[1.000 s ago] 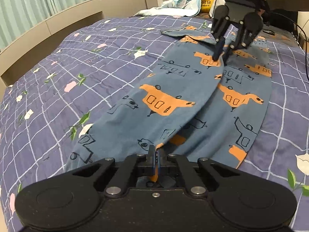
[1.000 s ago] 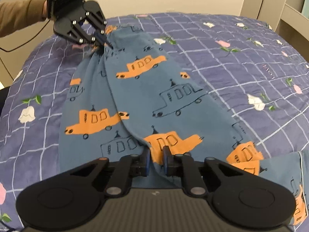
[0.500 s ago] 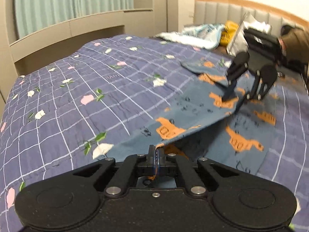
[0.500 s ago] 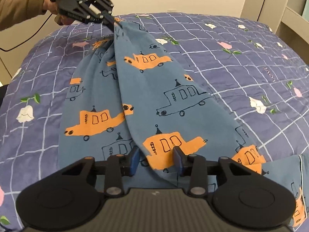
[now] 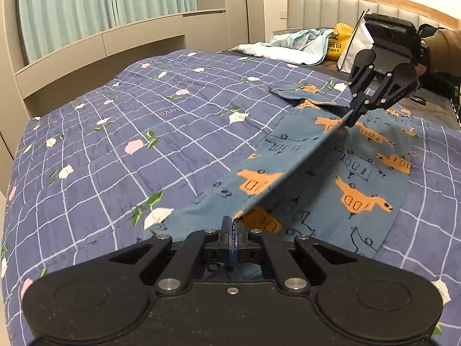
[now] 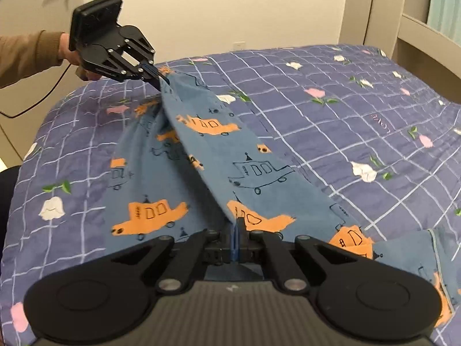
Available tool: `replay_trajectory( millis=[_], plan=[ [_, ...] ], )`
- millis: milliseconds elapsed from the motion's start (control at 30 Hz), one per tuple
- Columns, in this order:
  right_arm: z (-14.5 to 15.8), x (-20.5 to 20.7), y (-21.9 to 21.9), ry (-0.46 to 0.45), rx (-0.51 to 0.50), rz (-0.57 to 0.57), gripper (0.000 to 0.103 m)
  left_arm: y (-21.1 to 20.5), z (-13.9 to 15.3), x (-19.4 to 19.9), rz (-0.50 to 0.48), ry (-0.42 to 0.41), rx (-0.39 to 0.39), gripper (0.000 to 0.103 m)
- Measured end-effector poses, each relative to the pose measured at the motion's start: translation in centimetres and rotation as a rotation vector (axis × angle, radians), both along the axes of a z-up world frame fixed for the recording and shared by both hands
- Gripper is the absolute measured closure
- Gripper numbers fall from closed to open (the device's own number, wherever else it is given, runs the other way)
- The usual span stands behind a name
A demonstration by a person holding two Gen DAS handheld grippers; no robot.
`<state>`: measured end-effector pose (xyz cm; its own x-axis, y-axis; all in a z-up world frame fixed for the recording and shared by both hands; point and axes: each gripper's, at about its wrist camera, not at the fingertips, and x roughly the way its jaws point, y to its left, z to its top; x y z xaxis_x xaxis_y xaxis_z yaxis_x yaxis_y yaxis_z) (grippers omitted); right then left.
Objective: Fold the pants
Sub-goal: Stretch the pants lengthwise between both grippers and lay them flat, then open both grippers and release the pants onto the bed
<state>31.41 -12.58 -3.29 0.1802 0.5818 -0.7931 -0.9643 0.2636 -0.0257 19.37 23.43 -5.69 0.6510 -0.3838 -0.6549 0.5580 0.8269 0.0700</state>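
Blue pants printed with orange cars lie on a purple checked quilt. My left gripper is shut on the hem end of the upper leg. Across the bed, my right gripper is shut on the same leg nearer the waist. That leg's edge hangs taut between them, raised off the other leg, which lies flat. In the right wrist view my right gripper pinches the pants, and the left gripper holds the far end, with a brown sleeve behind it.
A crumpled light-blue blanket, a yellow bag and a white bag sit by the padded headboard. A low wooden ledge runs along the bed's left side. A black cable trails from the left gripper near a door.
The right gripper's jaws opened wider around the fabric, then closed on it. Both grippers have risen, lifting the upper leg's edge off the bed into a taut line.
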Motion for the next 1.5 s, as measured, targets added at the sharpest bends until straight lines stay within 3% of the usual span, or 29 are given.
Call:
replay_trajectory(
  millis=[200, 400, 700, 867, 1067, 1200, 1300, 1367, 1500],
  plan=[
    [0.4, -1.1, -0.2, 0.006, 0.003, -0.003, 0.103, -0.2, 0.4, -1.3, -0.019, 0.004, 0.004, 0.103],
    [-0.4, -4.8, 0.1, 0.005, -0.028, 0.054, 0.102, -1.1, -1.8, -3.9, -0.058, 0.055, 0.07, 0.103],
    [-2.3, -9.1, 0.5, 0.016, -0.051, 0.084, 0.102, -1.5, -4.0, -6.3, -0.082, 0.096, 0.108, 0.103],
    [-2.1, -9.4, 0.2, 0.041, -0.027, 0.083, 0.102, -1.3, -2.9, -6.7, -0.079, 0.062, 0.081, 0.103],
    [-4.4, -10.2, 0.7, 0.017, -0.127, 0.105, 0.101, -2.0, -6.1, -6.0, -0.1, 0.144, 0.217, 0.099],
    [-4.6, -9.9, 0.8, 0.05, -0.12, 0.081, 0.094, -1.6, -5.2, -6.0, -0.091, 0.154, 0.163, 0.086],
    [-4.2, -9.7, 0.3, 0.091, -0.112, 0.072, 0.08, -1.1, -4.0, -6.8, -0.087, 0.156, 0.116, 0.084],
    [-3.6, -9.5, -0.2, 0.131, -0.086, 0.064, 0.076, -0.7, -2.7, -7.2, -0.075, 0.14, 0.036, 0.079],
    [-1.5, -8.2, -0.6, 0.204, 0.069, -0.005, 0.07, -1.8, -1.5, -6.0, -0.067, 0.098, -0.137, 0.058]
  ],
)
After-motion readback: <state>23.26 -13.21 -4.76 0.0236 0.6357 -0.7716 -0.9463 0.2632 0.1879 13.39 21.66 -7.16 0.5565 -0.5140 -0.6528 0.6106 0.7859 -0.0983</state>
